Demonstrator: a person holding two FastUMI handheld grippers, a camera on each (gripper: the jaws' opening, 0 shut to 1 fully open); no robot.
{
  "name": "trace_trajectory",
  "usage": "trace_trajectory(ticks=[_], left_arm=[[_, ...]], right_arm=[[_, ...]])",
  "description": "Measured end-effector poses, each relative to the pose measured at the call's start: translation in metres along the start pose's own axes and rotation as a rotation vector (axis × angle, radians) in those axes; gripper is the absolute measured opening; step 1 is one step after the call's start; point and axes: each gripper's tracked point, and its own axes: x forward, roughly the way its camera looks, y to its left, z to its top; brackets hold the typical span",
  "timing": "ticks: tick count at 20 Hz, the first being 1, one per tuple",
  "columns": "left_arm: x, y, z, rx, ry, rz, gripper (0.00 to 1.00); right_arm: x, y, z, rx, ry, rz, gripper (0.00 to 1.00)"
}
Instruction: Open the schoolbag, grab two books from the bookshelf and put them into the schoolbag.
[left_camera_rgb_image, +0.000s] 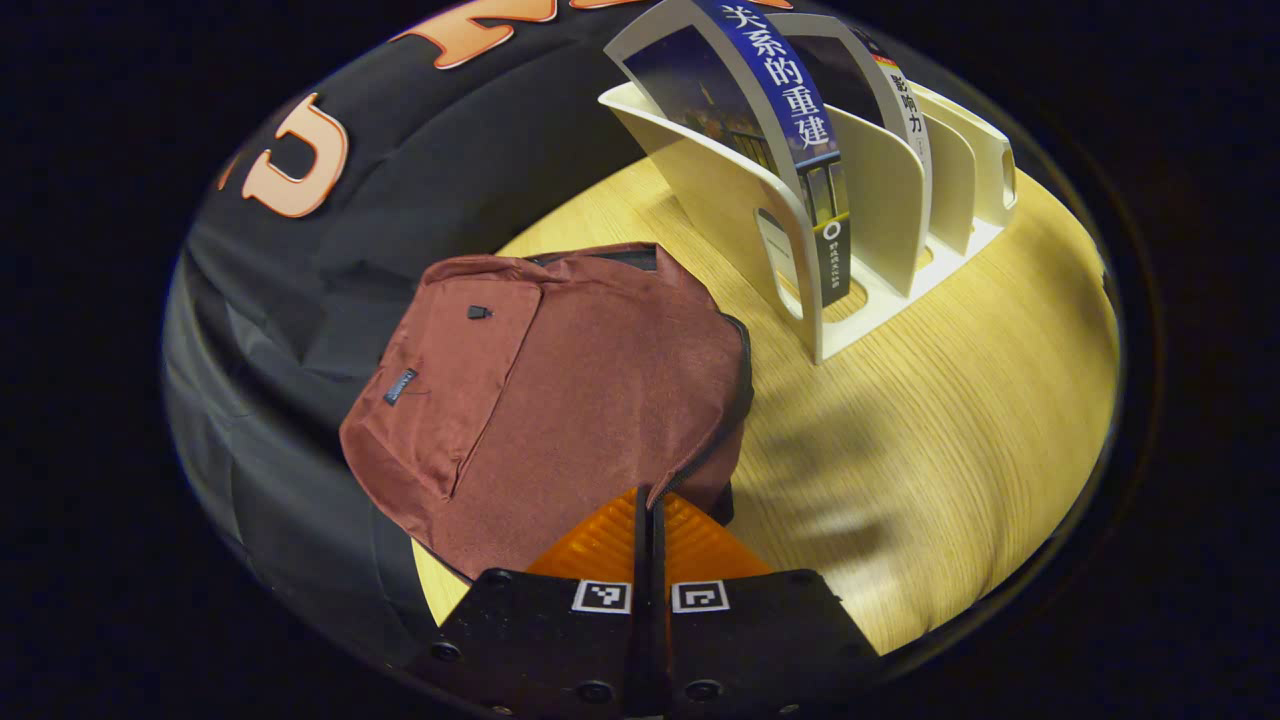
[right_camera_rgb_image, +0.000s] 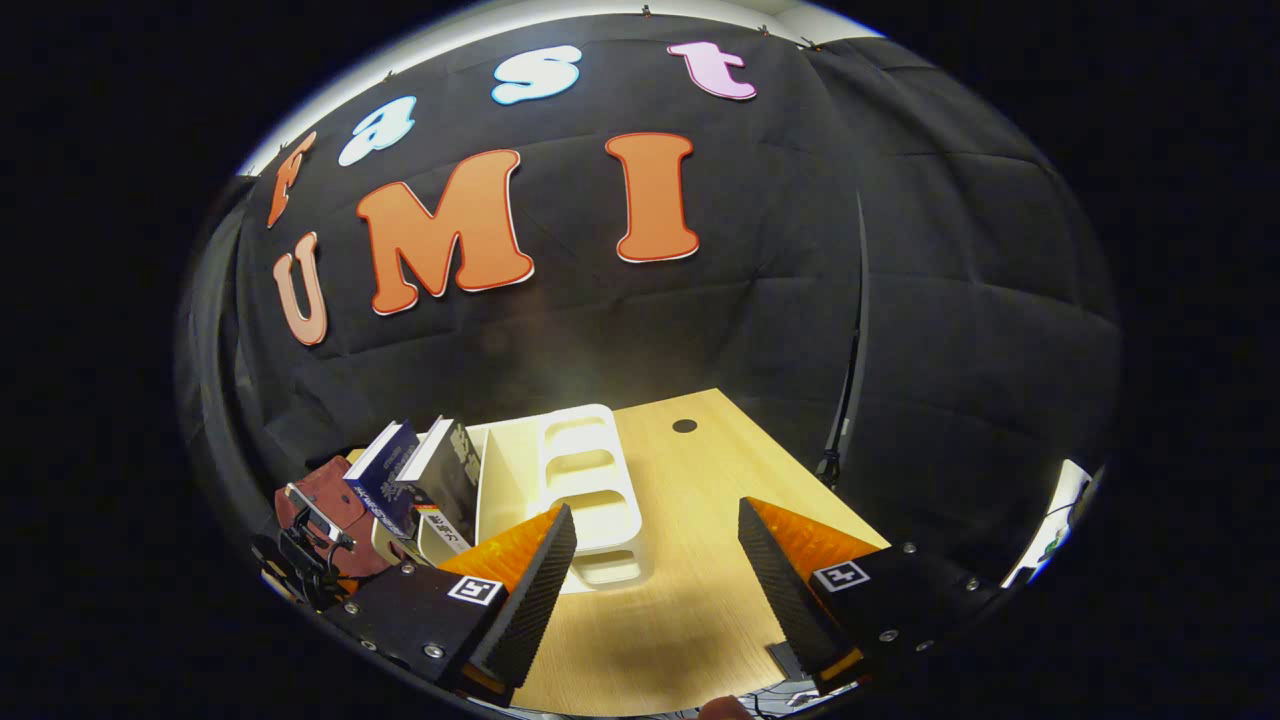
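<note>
Two gripper-mounted fisheye views of one wooden table (left_camera_rgb_image: 960, 420), with the bookshelf (left_camera_rgb_image: 880, 230) as landmark.

The left gripper view looks down from close above the table, facing the bookshelf's open end, with the schoolbag (left_camera_rgb_image: 560, 400) just in front of its lens, left of the bookshelf. The right gripper view sits higher and farther back, facing the booth wall (right_camera_rgb_image: 800, 300) behind the bookshelf. Both views share the bookshelf, its two books (right_camera_rgb_image: 415, 480), the schoolbag and the table.

One schoolbag (left_camera_rgb_image: 560, 400), one bookshelf (left_camera_rgb_image: 880, 250), two books (left_camera_rgb_image: 790, 130), two tools (right_camera_rgb_image: 655, 560).
</note>
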Motion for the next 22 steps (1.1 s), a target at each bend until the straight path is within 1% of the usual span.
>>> trace_trajectory(ticks=[3, 5, 9, 12, 14, 17, 18, 19, 20, 22], left_arm=[[-0.012, 0.003, 0.009, 0.027, 0.013, -0.069, 0.01], [-0.02, 0.007, 0.014, 0.018, 0.025, -0.136, 0.01], [-0.036, 0.019, 0.033, -0.005, 0.022, -0.294, 0.01], [-0.058, 0.042, 0.043, -0.001, 0.012, -0.405, 0.01], [-0.069, 0.062, 0.052, 0.009, 0.001, -0.472, 0.01], [-0.078, 0.1, 0.064, 0.065, -0.031, -0.51, 0.01], [-0.08, 0.11, 0.066, 0.077, -0.036, -0.521, 0.01], [-0.082, 0.118, 0.07, 0.083, -0.042, -0.533, 0.01], [-0.084, 0.129, 0.074, 0.088, -0.049, -0.543, 0.01], [-0.084, 0.15, 0.083, 0.114, -0.066, -0.538, 0.01]], right_arm=[[0.001, 0.01, 0.004, 0.041, 0.011, 0.017, 0.97], [0.003, 0.018, 0.004, 0.048, 0.016, 0.011, 0.97], [0.001, 0.036, 0.003, 0.04, 0.016, -0.045, 0.97], [-0.006, 0.064, -0.004, 0.065, 0.044, -0.084, 0.97], [-0.011, 0.084, -0.006, 0.058, 0.043, -0.107, 0.97], [-0.019, 0.115, -0.005, 0.055, 0.03, -0.13, 0.97], [-0.021, 0.125, -0.006, 0.064, 0.03, -0.129, 1.0], [-0.024, 0.134, -0.007, 0.075, 0.031, -0.131, 1.0], [-0.026, 0.141, -0.007, 0.082, 0.031, -0.134, 0.97], [-0.03, 0.156, -0.006, 0.093, 0.035, -0.133, 0.97]])
